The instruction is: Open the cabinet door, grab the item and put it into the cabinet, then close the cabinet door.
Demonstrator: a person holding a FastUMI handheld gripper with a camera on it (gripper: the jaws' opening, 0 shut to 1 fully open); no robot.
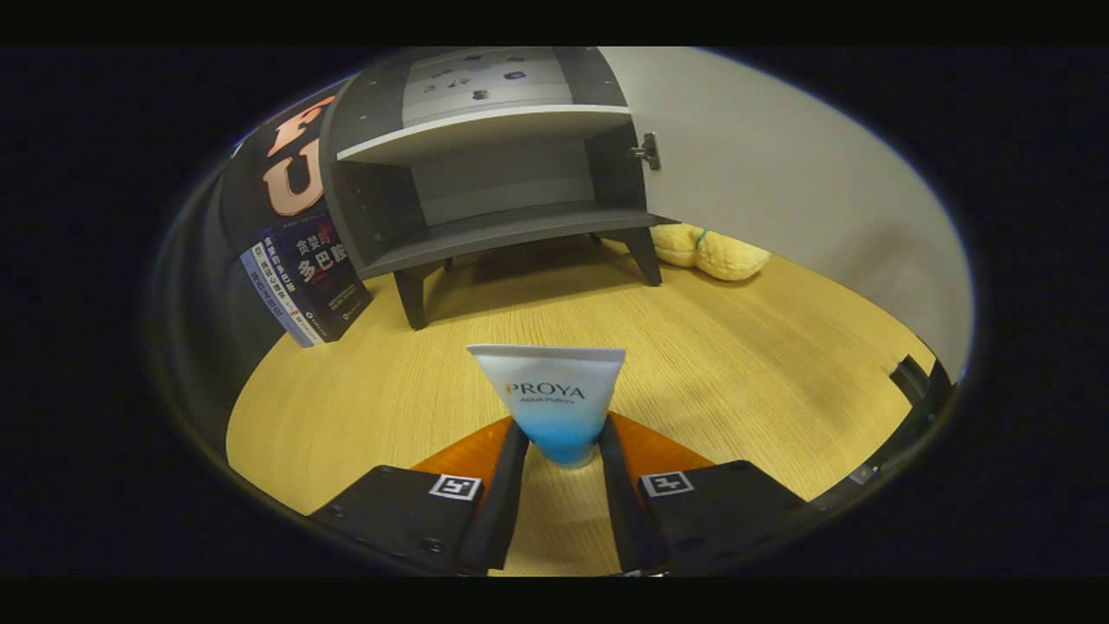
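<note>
A cosmetic tube (554,394), white at its flat top and fading to blue at the cap end, stands upright between my fingers. My gripper (561,438) is shut on the tube's lower blue part, with one finger pressing on each side. Beyond the tube, the dark grey cabinet (494,173) stands on short legs on the wooden table (736,347). Its pale door (780,165) is swung wide open to the right on a metal hinge (648,152). The lower compartment (502,204), under the white-edged shelf (485,126), holds nothing.
A stack of books (303,277) leans upright left of the cabinet's front leg. A yellow plush toy (712,251) lies on the table behind the cabinet's right leg, below the open door. A dark object (914,377) sits at the table's right edge.
</note>
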